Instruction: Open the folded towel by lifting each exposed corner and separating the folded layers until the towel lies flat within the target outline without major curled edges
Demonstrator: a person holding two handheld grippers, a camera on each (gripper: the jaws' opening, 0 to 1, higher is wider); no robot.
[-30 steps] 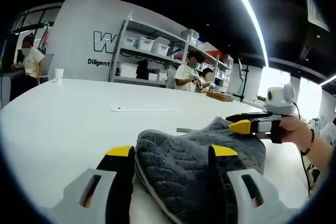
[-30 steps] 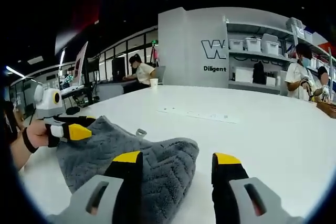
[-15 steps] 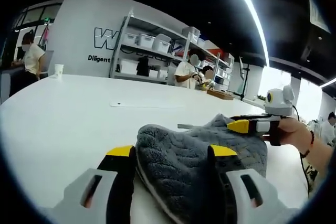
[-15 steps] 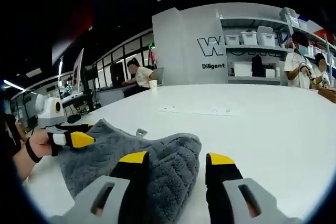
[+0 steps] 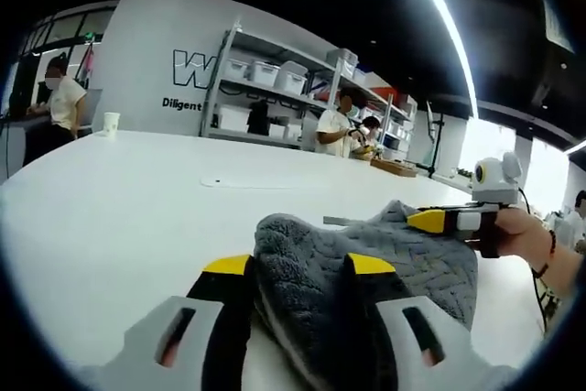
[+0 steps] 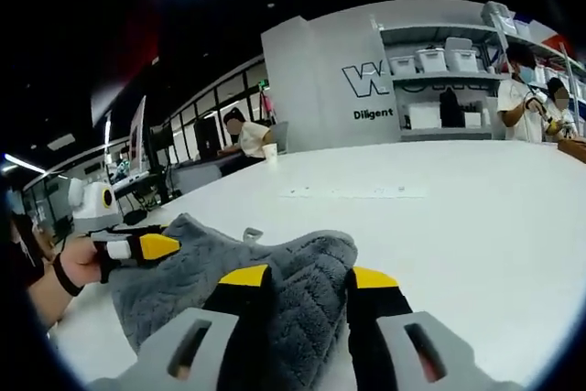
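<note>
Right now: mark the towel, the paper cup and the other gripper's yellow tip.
grey towel (image 5: pixel 412 267), left gripper view, on its quilted top face.
paper cup (image 5: pixel 111 124), left gripper view, on its side wall.
right gripper (image 5: pixel 427 220), left gripper view, on its yellow tip at the towel's far edge.

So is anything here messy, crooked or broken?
Only the grey towel looks untidy: it sits bunched and humped on the white table, a rounded fold between each gripper's jaws. Nothing looks spilled or damaged.
</note>
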